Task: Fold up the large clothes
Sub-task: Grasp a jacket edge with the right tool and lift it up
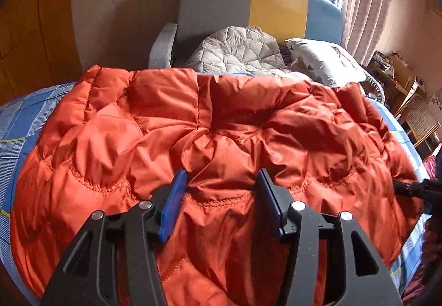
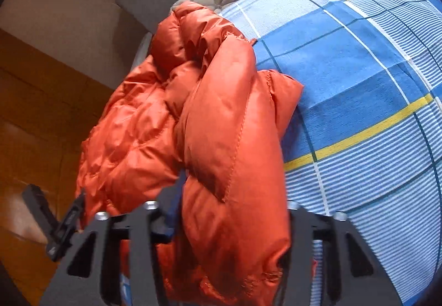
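Our left gripper (image 1: 218,195) stood spread over the orange puffer jacket (image 1: 210,134), its pads apart from the fabric. Our right gripper (image 2: 232,212) pinched a thick jacket fold (image 2: 229,145) that hid its fingertips. The jacket lay on the checked bed sheet (image 2: 359,79); beyond lay a grey quilted garment (image 1: 234,49).

Each claw (image 1: 219,195) (image 2: 232,220) is matte black with cut-out arms, silver round screws and blue ribbed pads (image 1: 172,206).
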`<state>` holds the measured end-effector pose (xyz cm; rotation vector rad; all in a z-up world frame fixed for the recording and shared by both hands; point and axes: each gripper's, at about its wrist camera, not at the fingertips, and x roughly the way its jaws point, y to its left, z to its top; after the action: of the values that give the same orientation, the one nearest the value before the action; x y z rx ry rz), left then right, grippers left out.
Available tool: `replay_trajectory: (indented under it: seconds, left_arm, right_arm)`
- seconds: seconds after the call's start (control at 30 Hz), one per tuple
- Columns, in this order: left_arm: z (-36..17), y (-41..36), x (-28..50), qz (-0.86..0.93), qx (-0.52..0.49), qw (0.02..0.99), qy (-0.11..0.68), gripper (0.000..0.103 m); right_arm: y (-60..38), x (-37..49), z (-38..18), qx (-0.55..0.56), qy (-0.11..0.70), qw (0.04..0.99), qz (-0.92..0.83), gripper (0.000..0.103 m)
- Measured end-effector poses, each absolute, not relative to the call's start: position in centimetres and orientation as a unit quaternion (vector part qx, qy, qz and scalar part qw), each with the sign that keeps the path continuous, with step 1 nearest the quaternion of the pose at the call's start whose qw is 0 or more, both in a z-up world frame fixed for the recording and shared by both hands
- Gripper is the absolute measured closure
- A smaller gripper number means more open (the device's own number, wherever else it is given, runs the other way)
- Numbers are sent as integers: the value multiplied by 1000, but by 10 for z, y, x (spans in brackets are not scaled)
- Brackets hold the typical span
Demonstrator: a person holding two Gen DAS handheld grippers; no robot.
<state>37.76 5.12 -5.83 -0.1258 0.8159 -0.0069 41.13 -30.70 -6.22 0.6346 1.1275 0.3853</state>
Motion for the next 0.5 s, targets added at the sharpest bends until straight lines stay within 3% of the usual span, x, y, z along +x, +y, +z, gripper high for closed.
replay_trajectory:
  seconds: [0.1, 0.2, 0.5]
  left_arm:
    - [-63, 50, 377, 0, -64, 915, 399, 51]
    - [-64, 47, 374, 0, -62, 915, 400, 52]
    - [-55, 7, 349, -48, -83, 906, 412, 59]
  right_arm:
    - [-306, 404, -44, 275, 513, 792, 183, 82]
    - [-304, 396, -19, 249, 496, 810, 190, 86]
    - [-348, 372, 15, 239, 463, 836, 176, 87]
